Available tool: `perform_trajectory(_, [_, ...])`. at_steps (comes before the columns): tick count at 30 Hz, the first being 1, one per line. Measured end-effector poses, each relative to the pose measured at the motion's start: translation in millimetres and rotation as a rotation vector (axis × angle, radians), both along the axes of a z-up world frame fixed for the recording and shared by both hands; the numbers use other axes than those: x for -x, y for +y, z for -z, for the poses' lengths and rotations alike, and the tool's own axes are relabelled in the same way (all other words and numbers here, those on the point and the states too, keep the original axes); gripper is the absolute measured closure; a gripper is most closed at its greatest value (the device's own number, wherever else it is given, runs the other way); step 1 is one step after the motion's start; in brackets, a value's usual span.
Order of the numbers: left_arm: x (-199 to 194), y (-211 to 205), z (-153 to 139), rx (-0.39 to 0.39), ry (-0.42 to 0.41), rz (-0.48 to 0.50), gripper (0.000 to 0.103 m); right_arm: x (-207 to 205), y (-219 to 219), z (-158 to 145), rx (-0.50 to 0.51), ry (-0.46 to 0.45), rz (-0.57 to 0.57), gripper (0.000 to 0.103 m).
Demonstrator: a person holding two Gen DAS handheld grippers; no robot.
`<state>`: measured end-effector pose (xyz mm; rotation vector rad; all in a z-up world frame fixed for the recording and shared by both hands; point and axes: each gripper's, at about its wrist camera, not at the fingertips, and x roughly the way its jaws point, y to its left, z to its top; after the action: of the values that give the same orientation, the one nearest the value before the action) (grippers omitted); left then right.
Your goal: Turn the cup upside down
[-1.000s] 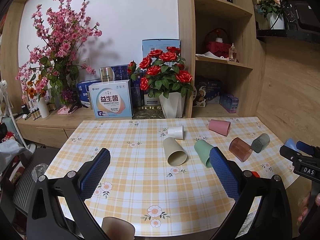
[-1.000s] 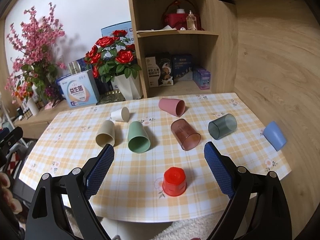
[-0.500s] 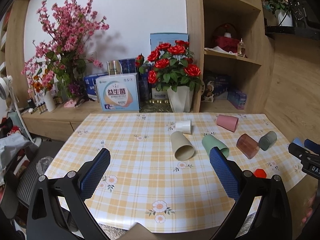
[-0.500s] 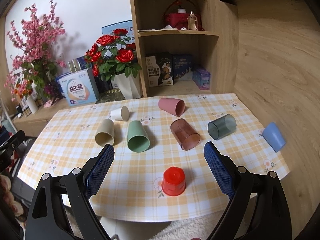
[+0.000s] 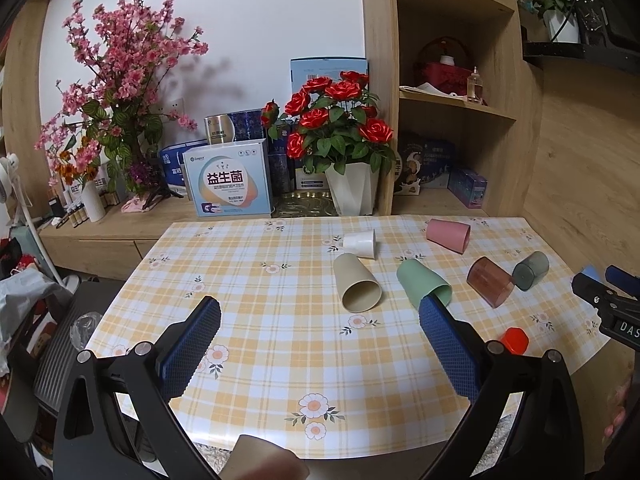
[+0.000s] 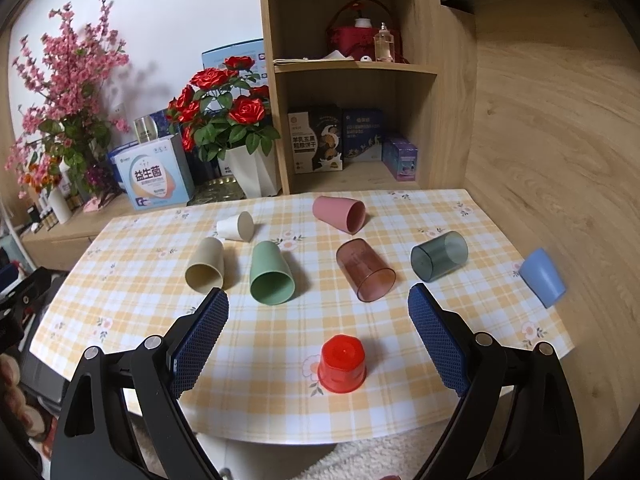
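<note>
Several cups lie on their sides on the checked table (image 6: 132,280): a white cup (image 6: 236,226), a beige cup (image 6: 205,266), a green cup (image 6: 271,274), a pink cup (image 6: 339,214), a brown see-through cup (image 6: 365,270), a grey see-through cup (image 6: 439,256) and a blue cup (image 6: 542,278) at the right edge. A red cup (image 6: 342,364) stands upside down near the front edge. My right gripper (image 6: 318,306) is open and empty above the red cup. My left gripper (image 5: 320,312) is open and empty over the table's front left; the beige cup (image 5: 356,284) and green cup (image 5: 424,282) lie beyond it.
A white pot of red roses (image 5: 352,194) and a boxed product (image 5: 228,184) stand on the sideboard behind the table. A wooden shelf unit (image 6: 360,80) rises at the back right. A wooden wall (image 6: 560,140) runs along the right side. A tan object (image 5: 260,460) shows at the bottom of the left wrist view.
My left gripper has pulled back and tilted, so more of the table shows. The right gripper has barely moved. No cup has moved.
</note>
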<state>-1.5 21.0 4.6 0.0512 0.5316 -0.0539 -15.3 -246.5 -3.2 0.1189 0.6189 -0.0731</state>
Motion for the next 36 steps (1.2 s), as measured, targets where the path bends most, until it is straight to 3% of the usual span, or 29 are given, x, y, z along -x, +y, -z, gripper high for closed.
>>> perform_trajectory(36, [-0.9, -2.3, 1.2, 0.003, 0.01, 0.006, 0.006, -1.1, 0.7, 0.1, 0.005, 0.008, -0.005, 0.015])
